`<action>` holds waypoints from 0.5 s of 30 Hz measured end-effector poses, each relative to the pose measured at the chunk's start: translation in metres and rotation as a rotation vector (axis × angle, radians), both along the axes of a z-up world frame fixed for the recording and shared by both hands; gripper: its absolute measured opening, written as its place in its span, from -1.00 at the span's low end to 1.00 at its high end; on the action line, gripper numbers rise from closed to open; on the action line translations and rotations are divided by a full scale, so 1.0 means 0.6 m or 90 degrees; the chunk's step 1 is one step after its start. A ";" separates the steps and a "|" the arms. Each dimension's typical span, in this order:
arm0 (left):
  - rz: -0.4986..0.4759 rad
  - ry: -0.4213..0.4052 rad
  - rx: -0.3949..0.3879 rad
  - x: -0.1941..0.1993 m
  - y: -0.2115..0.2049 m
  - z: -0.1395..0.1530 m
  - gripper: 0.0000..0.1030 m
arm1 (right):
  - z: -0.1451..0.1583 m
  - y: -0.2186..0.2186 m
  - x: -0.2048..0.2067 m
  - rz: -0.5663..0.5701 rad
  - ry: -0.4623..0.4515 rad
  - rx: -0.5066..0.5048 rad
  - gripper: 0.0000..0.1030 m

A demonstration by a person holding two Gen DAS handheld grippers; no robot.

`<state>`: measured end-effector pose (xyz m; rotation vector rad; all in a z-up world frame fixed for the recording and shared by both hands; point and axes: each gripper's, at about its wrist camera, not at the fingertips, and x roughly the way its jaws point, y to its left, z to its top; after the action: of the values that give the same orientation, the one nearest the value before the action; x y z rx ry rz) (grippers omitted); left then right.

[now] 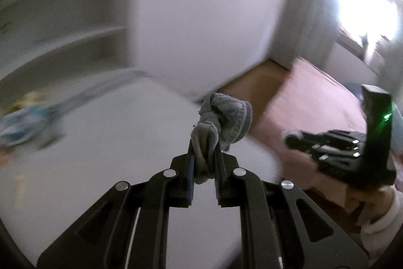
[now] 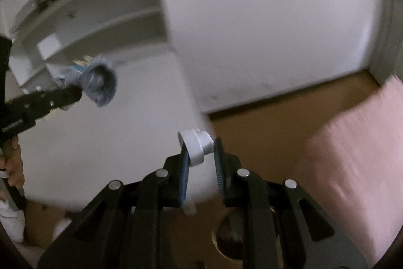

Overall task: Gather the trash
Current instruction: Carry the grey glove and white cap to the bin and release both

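So we've got the left gripper (image 1: 204, 155) clamped on a gray rag (image 1: 221, 122) and the right gripper (image 2: 201, 155) pinching a white cap (image 2: 195, 146), but more litter (image 1: 22, 122) waits on the desk (image 1: 113, 143).

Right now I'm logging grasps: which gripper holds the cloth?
The left gripper: it pinches the grey cloth, while the right gripper clamps a white cap.

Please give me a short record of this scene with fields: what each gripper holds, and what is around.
left gripper: shut on grey cloth, held in the air
right gripper: shut on white cap
surface below: white table
other items: blurred blue-and-yellow litter on the table's far left
floor: brown
beside: pink bed
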<state>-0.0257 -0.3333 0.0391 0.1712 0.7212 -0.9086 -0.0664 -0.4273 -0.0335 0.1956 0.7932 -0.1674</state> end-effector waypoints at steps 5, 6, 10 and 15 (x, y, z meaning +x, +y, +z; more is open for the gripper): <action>-0.123 0.017 0.058 -0.105 -0.194 -0.065 -0.77 | -0.085 -0.107 -0.094 -0.057 0.067 0.019 -0.62; -0.145 0.024 0.074 -0.123 -0.225 -0.086 -0.77 | -0.110 -0.127 -0.112 -0.067 0.085 0.027 -0.62; -0.200 0.061 0.145 -0.167 -0.309 -0.188 -0.77 | -0.218 -0.172 -0.146 -0.080 0.167 0.055 -0.62; -0.192 0.163 0.273 -0.148 -0.362 -0.386 -0.77 | -0.394 -0.204 -0.136 -0.062 0.285 0.141 -0.62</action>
<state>-0.1144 -0.5504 -0.1924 0.5630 1.1469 -1.0632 -0.1483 -0.5495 -0.2700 0.4152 1.2503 -0.2192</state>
